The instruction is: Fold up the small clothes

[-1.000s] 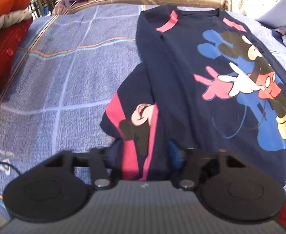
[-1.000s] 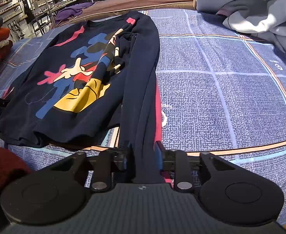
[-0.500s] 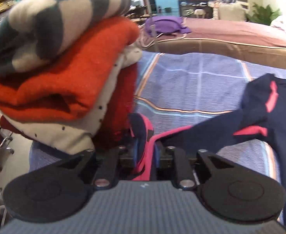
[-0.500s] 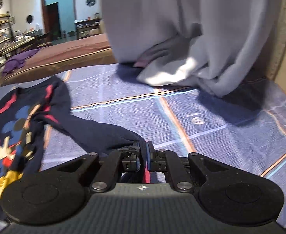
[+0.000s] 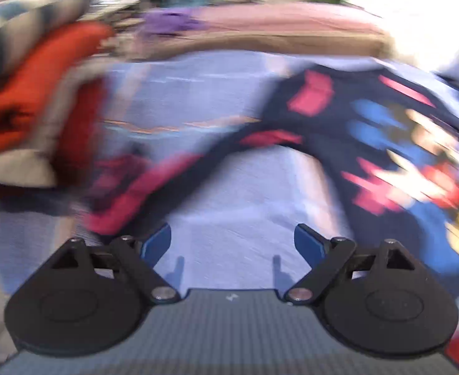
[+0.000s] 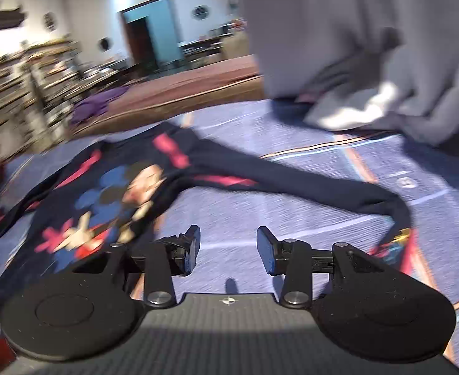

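Blue bedspread (image 6: 245, 215), both tongs now released, sleeves (image 6: 307, 187) spread

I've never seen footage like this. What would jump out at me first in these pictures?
Probably the navy cartoon-print shirt spread on the blue checked bedspread, both sleeves stretched outward. Next, the open left hand-held gripper and open right hand-held gripper, each holding nothing. At the left view's left edge sits a stack of folded clothes, orange the brightest.

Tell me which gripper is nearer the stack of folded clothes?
Left. The left gripper sits just right of the stack of folded clothes; the right gripper is across the shirt from it.
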